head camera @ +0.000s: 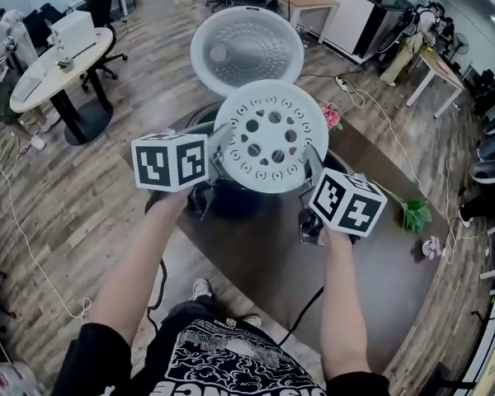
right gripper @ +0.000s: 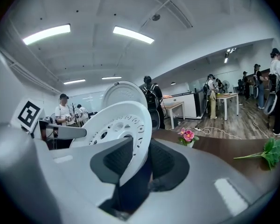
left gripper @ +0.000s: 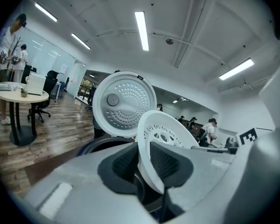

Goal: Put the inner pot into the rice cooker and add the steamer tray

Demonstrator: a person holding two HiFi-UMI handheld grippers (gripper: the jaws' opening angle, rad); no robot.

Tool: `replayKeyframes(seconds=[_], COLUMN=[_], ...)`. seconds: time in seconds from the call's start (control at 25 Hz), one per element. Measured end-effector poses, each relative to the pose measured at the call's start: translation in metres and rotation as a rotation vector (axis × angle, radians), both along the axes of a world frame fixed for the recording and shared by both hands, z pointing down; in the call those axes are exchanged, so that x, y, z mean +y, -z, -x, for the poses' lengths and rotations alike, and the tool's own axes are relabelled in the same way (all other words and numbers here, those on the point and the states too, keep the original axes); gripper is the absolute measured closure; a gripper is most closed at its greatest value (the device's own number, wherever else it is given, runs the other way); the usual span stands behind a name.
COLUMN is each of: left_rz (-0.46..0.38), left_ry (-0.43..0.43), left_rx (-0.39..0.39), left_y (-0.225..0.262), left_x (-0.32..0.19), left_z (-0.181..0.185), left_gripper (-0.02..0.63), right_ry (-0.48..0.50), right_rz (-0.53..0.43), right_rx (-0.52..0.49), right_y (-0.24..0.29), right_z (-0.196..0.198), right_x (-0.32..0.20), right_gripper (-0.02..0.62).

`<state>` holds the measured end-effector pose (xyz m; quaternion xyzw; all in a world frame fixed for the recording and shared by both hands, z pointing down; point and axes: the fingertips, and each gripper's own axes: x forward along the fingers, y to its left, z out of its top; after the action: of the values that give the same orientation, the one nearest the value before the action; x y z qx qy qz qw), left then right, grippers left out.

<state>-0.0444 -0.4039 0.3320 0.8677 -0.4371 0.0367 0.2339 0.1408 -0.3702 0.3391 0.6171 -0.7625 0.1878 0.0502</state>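
Steamer tray (head camera: 266, 137) held over open rice cooker (head camera: 228, 201); left hand-held gripper (left gripper: 143, 164) and right hand-held gripper (right gripper: 135, 164) clamped on opposite rims.

The white, round steamer tray (head camera: 268, 136) (rings of holes across its face) hangs roughly level just above the dark rice cooker (head camera: 235, 203). The left gripper (head camera: 217, 157) and right gripper (head camera: 312, 167) clamp opposite edges of its rim. The cooker's lid (head camera: 246, 52) stands open.
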Motion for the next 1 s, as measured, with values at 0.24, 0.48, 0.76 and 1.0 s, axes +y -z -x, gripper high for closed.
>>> replayKeyframes(seconds=[0.24,0.48,0.76,1.0], left_rz=[0.009,0.04,0.068,0.072], left_ry=[0.047,0.057,0.039,0.031], left_rx=[0.006,0.013,-0.01,-0.049], left_y=[-0.005,-0.023,-0.041,-0.054], left_x=[-0.012,-0.028,-0.036,-0.042], left_z=[0.041,0.066,0.074,0.073], left_gripper=[0.52,0.52,0.52,0.52], right_ry=[0.032,0.046,0.03,0.006], right_rz=[0.025,0.051,0.086,0.099], right_rx=[-0.007,0.001,0.057,0.107], right_y=[-0.009,-0.023,-0.041,-0.051], right_z=[0.039,0.066,0.074,0.073], right_x=[-0.017,-0.034,-0.04,-0.044], right_gripper=[0.491,0.489,0.482,0.476])
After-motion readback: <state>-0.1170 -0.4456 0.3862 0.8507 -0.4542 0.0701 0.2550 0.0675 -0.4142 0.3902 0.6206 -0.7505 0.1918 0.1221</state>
